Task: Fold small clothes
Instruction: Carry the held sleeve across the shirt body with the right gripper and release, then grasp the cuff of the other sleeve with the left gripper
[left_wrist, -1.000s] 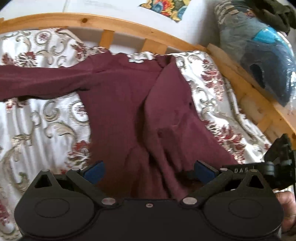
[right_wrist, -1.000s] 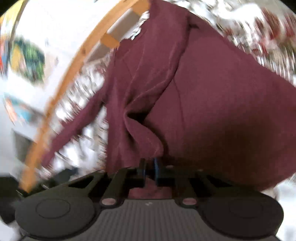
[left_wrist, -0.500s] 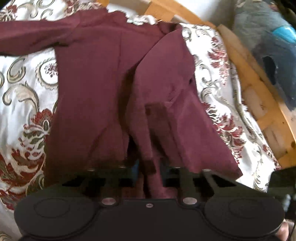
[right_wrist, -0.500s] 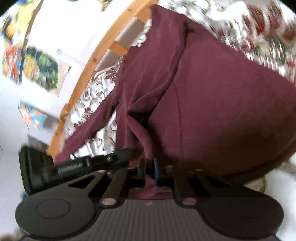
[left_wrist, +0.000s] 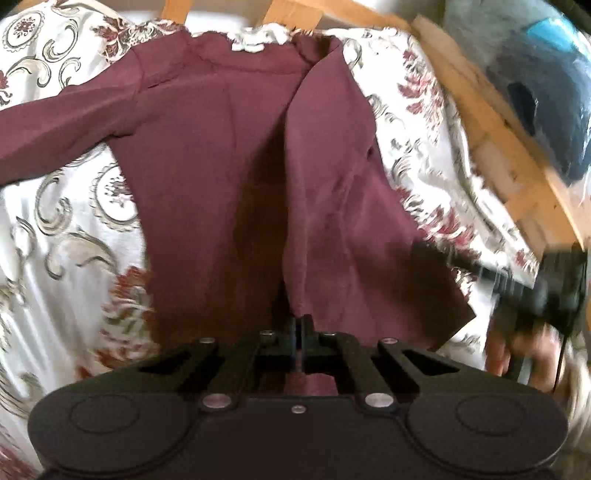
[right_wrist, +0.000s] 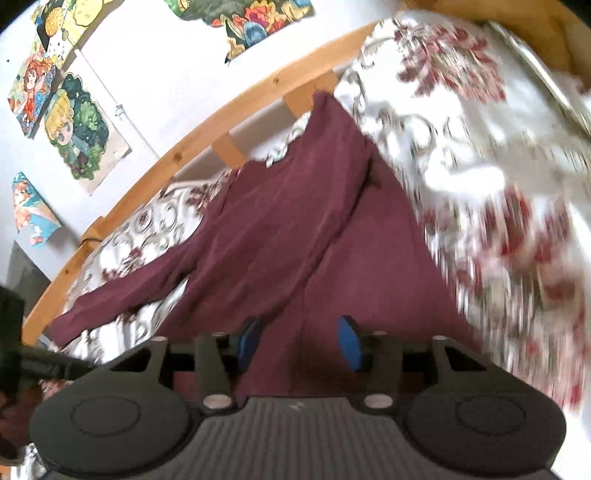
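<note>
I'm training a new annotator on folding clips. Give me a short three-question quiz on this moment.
1. True or false: the left tool is shut on the maroon long-sleeved top.
2. What is between the pads of the right tool, whose jaws are opening?
3. The top lies on: A) a bare wooden floor, B) a floral bedspread, C) a tiled counter?

Key: 1 true; 2 the top's fabric, not pressed by the pads; 3 B.
</note>
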